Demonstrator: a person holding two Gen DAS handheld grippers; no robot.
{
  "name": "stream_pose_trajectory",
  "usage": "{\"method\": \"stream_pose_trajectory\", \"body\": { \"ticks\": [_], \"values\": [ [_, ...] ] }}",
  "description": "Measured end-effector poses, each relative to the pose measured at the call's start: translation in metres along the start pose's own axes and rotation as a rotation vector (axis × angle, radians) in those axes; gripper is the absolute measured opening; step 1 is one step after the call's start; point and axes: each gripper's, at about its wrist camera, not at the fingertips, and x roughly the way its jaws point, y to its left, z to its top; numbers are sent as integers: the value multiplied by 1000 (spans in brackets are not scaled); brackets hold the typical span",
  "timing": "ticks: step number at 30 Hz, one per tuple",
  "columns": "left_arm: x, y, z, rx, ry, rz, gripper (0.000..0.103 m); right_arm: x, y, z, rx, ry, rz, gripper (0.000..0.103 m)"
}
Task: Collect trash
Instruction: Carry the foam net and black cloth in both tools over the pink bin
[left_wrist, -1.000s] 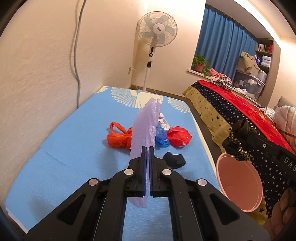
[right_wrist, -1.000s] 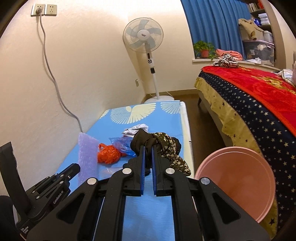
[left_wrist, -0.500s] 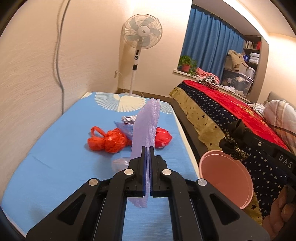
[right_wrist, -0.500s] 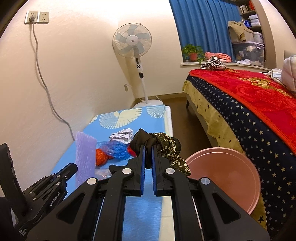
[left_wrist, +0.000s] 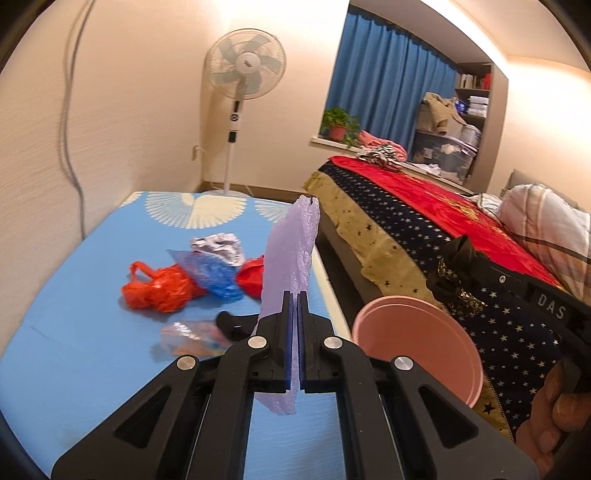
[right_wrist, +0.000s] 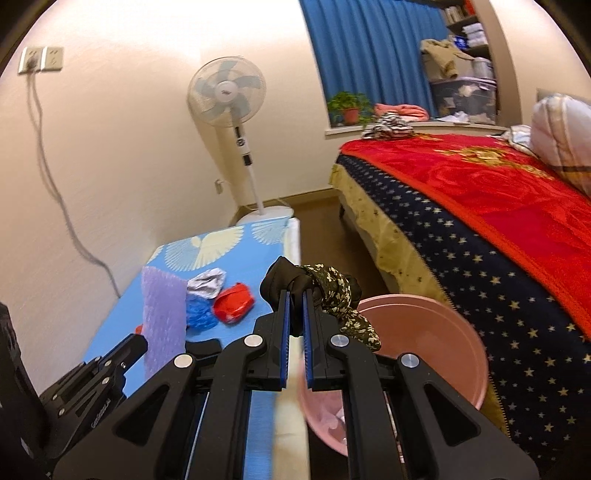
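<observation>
My left gripper (left_wrist: 294, 295) is shut on a purple bubble-wrap sheet (left_wrist: 291, 251) that stands upright above the blue mat (left_wrist: 74, 325). My right gripper (right_wrist: 294, 295) is shut on a black and floral cloth wad (right_wrist: 325, 291), held over the near rim of the pink bin (right_wrist: 436, 343). The bin also shows in the left wrist view (left_wrist: 417, 339), to the right of the mat. On the mat lie an orange bag (left_wrist: 159, 288), a blue bag (left_wrist: 214, 273), a red bag (left_wrist: 251, 280), a silver wrapper (left_wrist: 218, 245), a clear wrapper (left_wrist: 188, 338) and a small black piece (left_wrist: 231, 321).
A bed with a red and star-patterned cover (right_wrist: 498, 221) stands right of the bin. A standing fan (left_wrist: 243, 74) is at the mat's far end. A wall with a hanging cable (left_wrist: 70, 122) runs along the left.
Both grippers have swung right toward the pink bin, still shut on their loads. The bin looks larger and nearer, and the trash pile has shifted left in view.
</observation>
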Motion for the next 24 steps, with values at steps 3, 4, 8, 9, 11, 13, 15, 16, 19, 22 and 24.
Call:
{"method": "stream_pose_trajectory", "body": {
  "ticks": [3,4,8,9,11,13,15,16,19,22,24],
  "values": [
    [5,-12,1,10,0,-37,2,-3,-10,3,17,-9,-27,7],
    [7,-17,1,11,0,-51,2,-4,-13,3,16,-11,-37,7],
    [13,-36,0,30,3,-104,2,-7,-23,5,7,-23,-80,7],
    [16,-41,-1,33,5,-124,2,-8,-28,6,11,-25,-93,7],
    [20,-51,-1,40,11,-150,2,-9,-38,8,34,-28,-116,7],
    [24,-60,-2,45,18,-181,2,-9,-48,9,53,-29,-137,7],
    [28,-68,-3,49,24,-209,2,-10,-56,10,71,-28,-152,7],
    [30,-72,-4,51,27,-222,2,-10,-59,11,75,-28,-160,7],
    [36,-85,-7,60,40,-262,2,-9,-67,12,75,-27,-176,7],
    [43,-94,-10,66,59,-294,2,-7,-73,12,88,-18,-188,7],
    [48,-99,-12,68,71,-308,2,-6,-76,11,96,-14,-193,7]
  ]
}}
